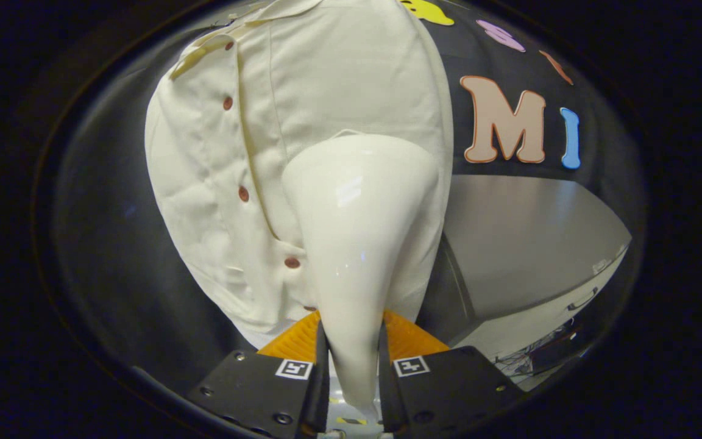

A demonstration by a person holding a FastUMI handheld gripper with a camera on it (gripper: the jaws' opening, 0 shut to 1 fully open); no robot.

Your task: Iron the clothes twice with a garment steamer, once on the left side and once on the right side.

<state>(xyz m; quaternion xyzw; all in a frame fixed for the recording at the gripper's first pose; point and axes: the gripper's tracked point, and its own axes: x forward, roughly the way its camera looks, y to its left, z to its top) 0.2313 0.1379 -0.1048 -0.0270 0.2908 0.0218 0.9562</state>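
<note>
Jaws clamp steamer (357, 244), head against shirt (217, 183).

The tongs (351, 341) consist of two flat, dark, angular blocks set side by side. Each block carries a small square black-and-white marker at its inner upper corner, and round screw heads dot the blocks' faces and outer edges.

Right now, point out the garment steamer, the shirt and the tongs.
garment steamer (360, 213): gripper view, on its glossy flared head.
shirt (205, 171): gripper view, on the cloth beside the button placket.
tongs (351, 360): gripper view, midway between the fingertips, shut on the steamer's handle.
</note>
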